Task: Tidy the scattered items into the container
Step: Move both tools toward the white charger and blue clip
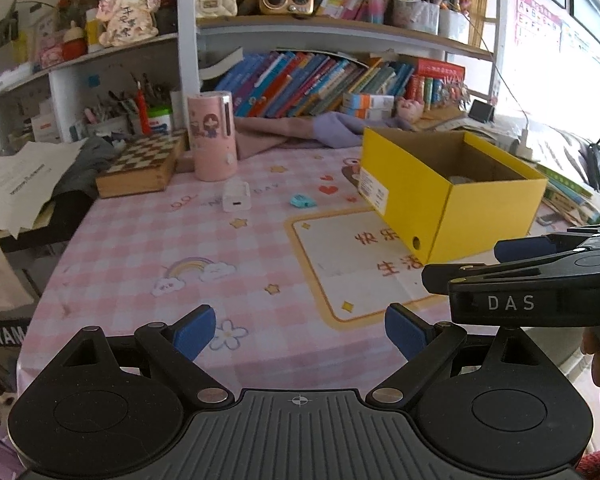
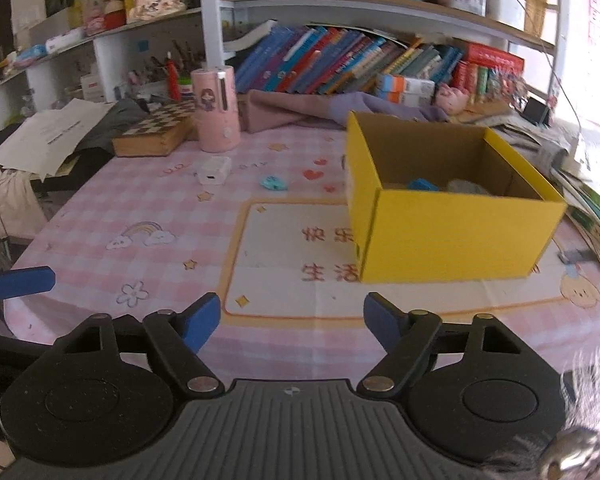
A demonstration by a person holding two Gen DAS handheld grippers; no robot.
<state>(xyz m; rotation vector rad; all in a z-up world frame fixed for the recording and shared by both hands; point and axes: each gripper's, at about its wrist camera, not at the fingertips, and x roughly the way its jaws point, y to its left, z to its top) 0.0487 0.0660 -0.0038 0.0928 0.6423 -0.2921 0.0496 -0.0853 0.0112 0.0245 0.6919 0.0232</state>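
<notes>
An open yellow cardboard box (image 1: 452, 200) (image 2: 452, 236) stands on the pink checked tablecloth, right of centre. Inside it lie a blue item (image 2: 422, 184) and a grey item (image 2: 466, 187). A white charger block (image 1: 236, 196) (image 2: 214, 171) and a small turquoise piece (image 1: 301, 200) (image 2: 274, 182) lie loose on the cloth, left of the box. My left gripper (image 1: 300, 334) hovers open over the near cloth with nothing between its blue pads. My right gripper (image 2: 292, 320) is also open and empty, near the table's front; it shows from the side in the left wrist view (image 1: 496, 264).
A pink cylindrical holder (image 1: 212, 136) (image 2: 218, 108) and a wooden chessboard box (image 1: 144, 168) (image 2: 156, 132) stand at the back left. Purple cloth (image 2: 300, 110), papers (image 1: 20, 180) and shelves of books (image 2: 340, 64) fill the back. A keyring bell (image 2: 572, 456) hangs at the lower right.
</notes>
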